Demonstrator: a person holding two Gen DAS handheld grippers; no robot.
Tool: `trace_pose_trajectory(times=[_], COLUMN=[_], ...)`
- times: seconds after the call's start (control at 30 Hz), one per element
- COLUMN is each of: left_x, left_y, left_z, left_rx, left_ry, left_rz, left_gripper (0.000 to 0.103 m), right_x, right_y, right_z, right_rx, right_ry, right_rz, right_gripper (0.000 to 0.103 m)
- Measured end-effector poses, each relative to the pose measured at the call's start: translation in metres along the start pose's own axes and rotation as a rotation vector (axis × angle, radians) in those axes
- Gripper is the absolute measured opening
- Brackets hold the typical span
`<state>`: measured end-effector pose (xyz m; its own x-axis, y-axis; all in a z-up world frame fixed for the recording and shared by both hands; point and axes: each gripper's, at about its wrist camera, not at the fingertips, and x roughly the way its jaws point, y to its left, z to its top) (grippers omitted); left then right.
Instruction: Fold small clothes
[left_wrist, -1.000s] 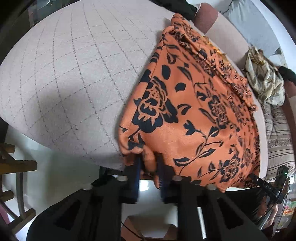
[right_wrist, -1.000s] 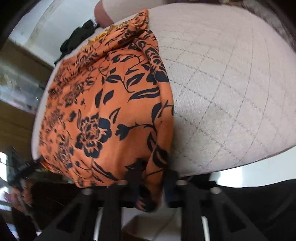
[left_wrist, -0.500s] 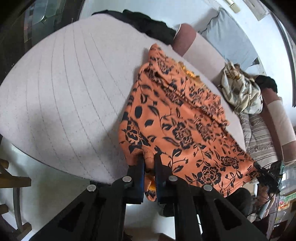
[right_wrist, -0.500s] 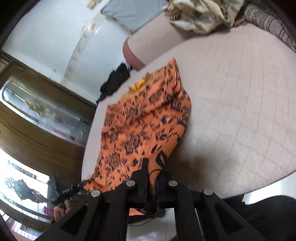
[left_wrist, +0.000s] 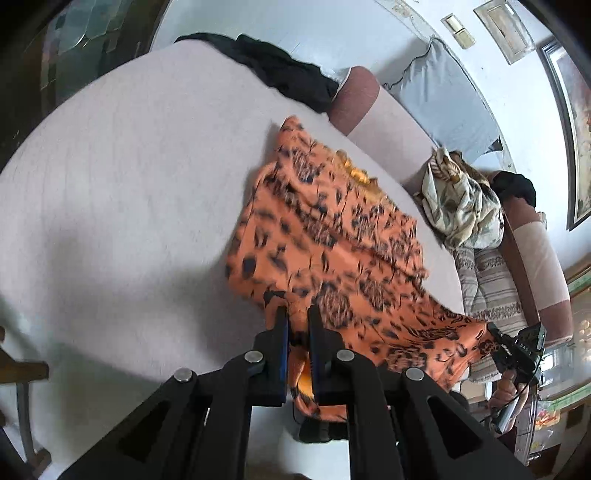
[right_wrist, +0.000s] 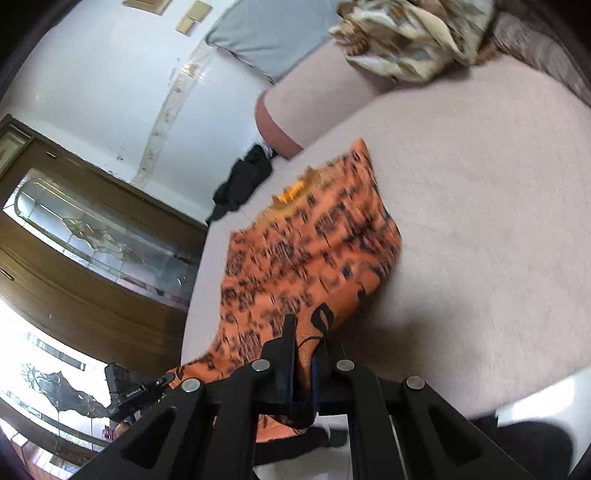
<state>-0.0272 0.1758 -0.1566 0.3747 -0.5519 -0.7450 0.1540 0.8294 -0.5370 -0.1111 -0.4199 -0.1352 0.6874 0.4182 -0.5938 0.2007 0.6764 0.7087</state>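
Note:
An orange garment with a black flower print stretches across the pale quilted bed. Its near hem is lifted off the bed while its far end still rests on the cover. My left gripper is shut on one near corner of the hem, and loose cloth hangs below its fingers. At the opposite near corner my right gripper is shut on the cloth too. Each gripper shows at the far edge of the other's view, the right one and the left one.
A black garment lies at the bed's far edge by a pink bolster. A crumpled cream printed cloth sits near a grey pillow. A wooden cabinet with glass doors stands beside the bed.
Both grippers have risen and tilted up with the hem held, lifting the near edge off the bed. More of the room beyond the bed has come into view.

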Motion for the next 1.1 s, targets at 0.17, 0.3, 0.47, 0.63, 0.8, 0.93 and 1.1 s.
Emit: trace_pose_trajectory(times=[0.17,0.3,0.47,0.63,0.8,0.93,1.1], left_x=[0.022,0.063,0.143,0.227,0.220,0.163,0.109], left_y=[-0.018,-0.032,-0.043,-0.022,-0.009,-0.021,-0.060], left_z=[0.081,0.158,0.247,0.280,0.264,0.240,0.190], left_rx=[0.020,0.025,0.022,-0.037,-0.100,-0.116,-0.090], left_ry=[-0.005,0.003,0.011,0.032,-0.116,-0.359,-0.491], left_rz=[0.016,0.033,0.075,0.163,0.124,0.129,0.228], left_gripper=[0.009,0.009,0.009,0.009,0.009,0.011,0.059], right_x=[0.023,0.063,0.126,0.204,0.252,0.240,0.184], right_y=[0.013,0.006,-0.025,-0.084,-0.114,-0.120,-0.092], right_z=[0.064,0.123,0.198,0.239,0.241,0.232,0.225], right_rx=[0.014,0.070,0.160,0.277,0.313,0.312,0.249], right_ry=[-0.063,-0.088,-0.147,-0.148,-0.116,-0.192,-0.328], right_rz=[0.032,0.021,-0.001,-0.003,-0.012,0.079,0.087], right_gripper=[0.006,0.006,0.006,0.006,0.011,0.051,0.085])
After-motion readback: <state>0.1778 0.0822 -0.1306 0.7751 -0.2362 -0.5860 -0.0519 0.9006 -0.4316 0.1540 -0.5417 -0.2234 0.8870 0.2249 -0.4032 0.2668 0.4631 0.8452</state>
